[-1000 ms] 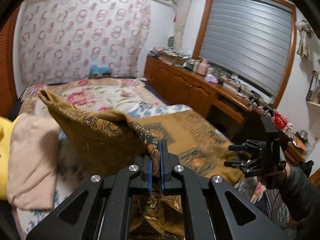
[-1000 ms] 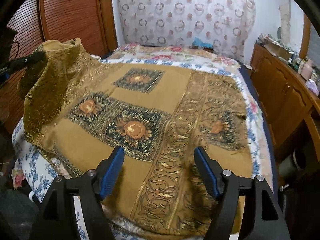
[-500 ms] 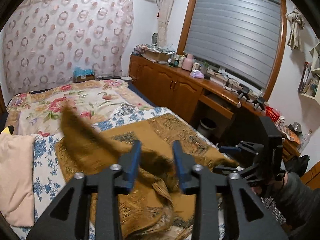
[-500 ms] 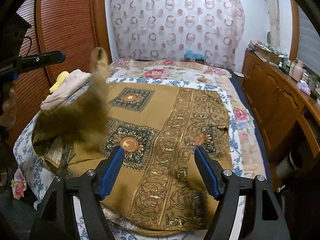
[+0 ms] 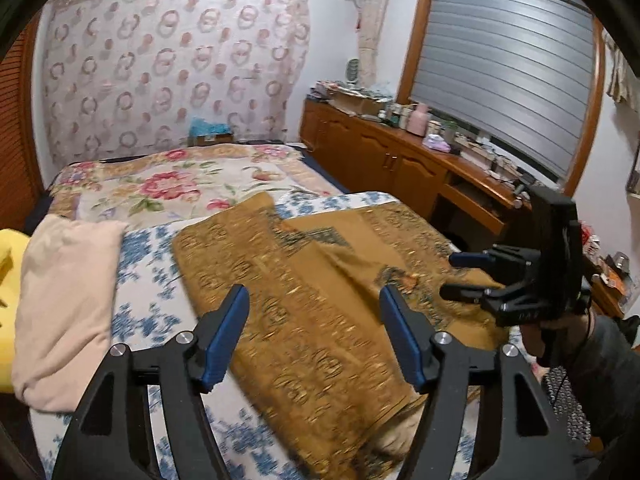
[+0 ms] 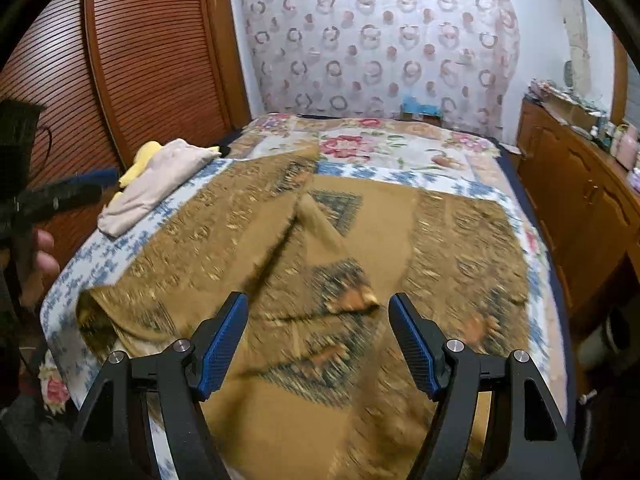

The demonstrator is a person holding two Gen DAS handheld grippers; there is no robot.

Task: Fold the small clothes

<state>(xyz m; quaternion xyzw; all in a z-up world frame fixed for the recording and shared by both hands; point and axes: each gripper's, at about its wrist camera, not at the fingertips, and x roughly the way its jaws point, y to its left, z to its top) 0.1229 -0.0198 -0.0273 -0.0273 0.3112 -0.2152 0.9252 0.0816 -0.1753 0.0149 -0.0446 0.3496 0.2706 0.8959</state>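
A brown patterned cloth (image 5: 320, 300) lies on the bed, its left side folded over toward the middle; it also shows in the right wrist view (image 6: 360, 264). My left gripper (image 5: 314, 336) is open and empty above the cloth's near left part. My right gripper (image 6: 318, 344) is open and empty above the cloth's near edge; it shows at the right of the left wrist view (image 5: 460, 276). The left gripper's fingers (image 6: 60, 196) appear blurred at the left of the right wrist view.
A folded pink garment (image 5: 64, 300) and a yellow item (image 5: 10, 256) lie left of the cloth on the blue-flowered sheet (image 5: 140, 272). A wooden cabinet (image 5: 380, 160) with clutter runs along the right; a slatted wardrobe (image 6: 140, 60) stands at the left.
My left gripper opened and let go of the cloth's lifted corner, which dropped folded over onto the rest of the cloth. The right gripper stayed open.
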